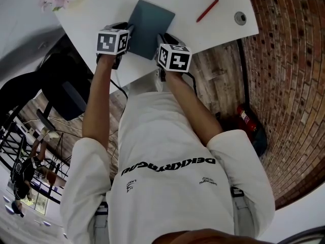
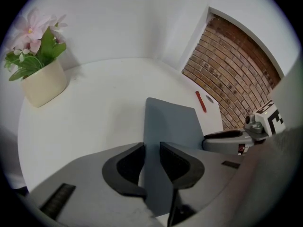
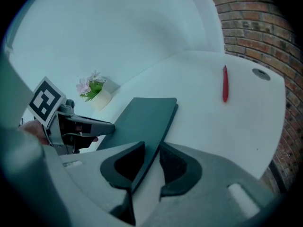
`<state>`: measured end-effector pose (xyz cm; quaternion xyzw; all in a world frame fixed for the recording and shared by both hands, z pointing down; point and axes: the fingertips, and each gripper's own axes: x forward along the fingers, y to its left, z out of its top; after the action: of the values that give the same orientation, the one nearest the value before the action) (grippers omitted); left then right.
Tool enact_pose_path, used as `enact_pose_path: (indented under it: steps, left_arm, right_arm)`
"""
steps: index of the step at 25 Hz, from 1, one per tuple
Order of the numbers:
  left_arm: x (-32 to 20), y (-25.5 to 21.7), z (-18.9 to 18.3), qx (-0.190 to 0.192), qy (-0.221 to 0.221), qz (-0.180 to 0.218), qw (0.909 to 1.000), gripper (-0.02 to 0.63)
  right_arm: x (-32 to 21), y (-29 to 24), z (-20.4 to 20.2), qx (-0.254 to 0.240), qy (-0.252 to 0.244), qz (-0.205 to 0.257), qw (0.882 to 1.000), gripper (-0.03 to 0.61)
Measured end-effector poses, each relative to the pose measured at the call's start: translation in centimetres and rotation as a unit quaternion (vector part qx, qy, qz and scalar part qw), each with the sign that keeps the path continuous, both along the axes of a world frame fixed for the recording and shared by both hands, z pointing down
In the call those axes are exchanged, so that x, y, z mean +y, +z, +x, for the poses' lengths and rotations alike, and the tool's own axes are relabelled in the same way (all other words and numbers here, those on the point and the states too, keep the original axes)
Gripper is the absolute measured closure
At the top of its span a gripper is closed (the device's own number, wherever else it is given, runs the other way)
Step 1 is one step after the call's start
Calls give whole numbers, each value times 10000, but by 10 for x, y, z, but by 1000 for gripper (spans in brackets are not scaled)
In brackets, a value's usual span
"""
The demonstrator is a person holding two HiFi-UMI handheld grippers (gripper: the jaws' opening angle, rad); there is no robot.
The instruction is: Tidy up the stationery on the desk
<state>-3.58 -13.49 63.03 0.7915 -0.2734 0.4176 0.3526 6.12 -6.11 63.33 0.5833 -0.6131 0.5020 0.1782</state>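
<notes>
**Left gripper** (image 2: 151, 145): jaws parted. The near left edge of a slate-grey flat notebook (image 1: 150, 27) runs through the gap and is not clamped.

**Right gripper** (image 3: 150, 148): jaws parted. The same notebook's near right edge stands edge-on between them, close against the left pad, with a strip of white showing before the right pad.

**Notebook:** lies at the near edge of the white tabletop (image 1: 106, 6), between the two grippers, with a plain cover.

**Marker cube** (image 1: 112, 41): one on each gripper, printed with black-and-white squares.

**Slim red pen** (image 1: 207, 10): lies on the tabletop well apart from the notebook, toward the far right.

**Small grey round disc** (image 1: 240, 18): set in the tabletop near the pen.

**Cream pot of pink flowers** (image 2: 45, 82): stands at the far left corner.

**White T-shirt** (image 1: 167, 136): black print across it, seen upside down and not reliably readable. The smaller print is too small to read.

**Red-brown brick wall** (image 1: 289, 60): to the right of the tabletop.
</notes>
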Motion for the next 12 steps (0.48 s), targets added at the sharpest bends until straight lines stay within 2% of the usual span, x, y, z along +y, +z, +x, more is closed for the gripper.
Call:
enact_pose_path:
  steps: [12]
  left_arm:
    - [10,-3,2,54,-558,100,9984,512]
  right_arm:
    - [-9,-3,15,118,-400,74,9991,486]
